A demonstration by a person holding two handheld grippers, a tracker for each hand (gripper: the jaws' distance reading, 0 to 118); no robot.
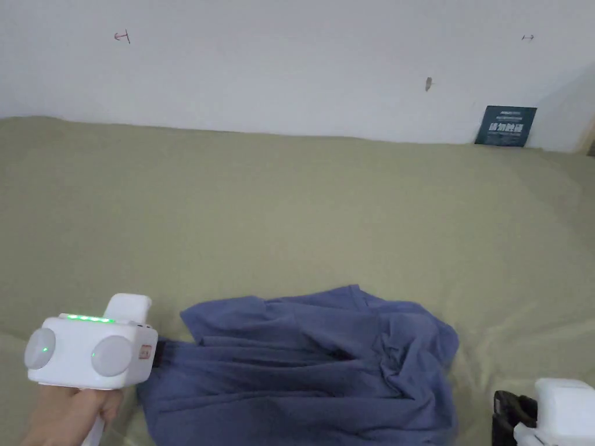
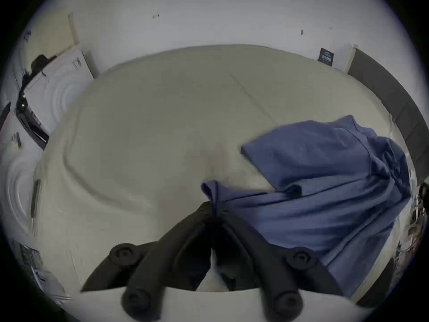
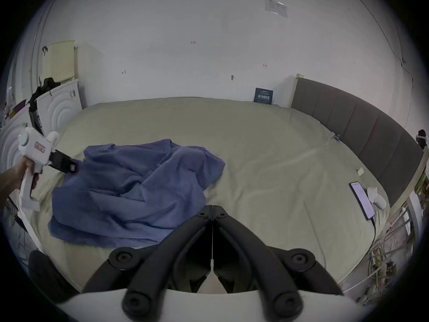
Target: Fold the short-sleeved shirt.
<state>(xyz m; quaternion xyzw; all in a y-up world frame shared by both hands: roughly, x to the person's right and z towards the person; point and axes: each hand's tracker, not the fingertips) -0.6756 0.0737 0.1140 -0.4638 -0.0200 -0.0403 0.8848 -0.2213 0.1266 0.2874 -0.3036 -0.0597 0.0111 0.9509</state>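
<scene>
Black jaws of the left gripper (image 2: 214, 207) are closed on a bunched hem edge of the blue shirt (image 2: 325, 187), soft and deeply creased. The right gripper (image 3: 212, 211) is held with its jaws pressed together on nothing, just beside the shirt's right edge, above bare sheet. The shirt is heaped near the front edge of the bed (image 1: 290, 203), toward its left side. A broad, smooth olive expanse is left open behind and to the right, bounded by the padded grey headboard (image 3: 359, 127).
</scene>
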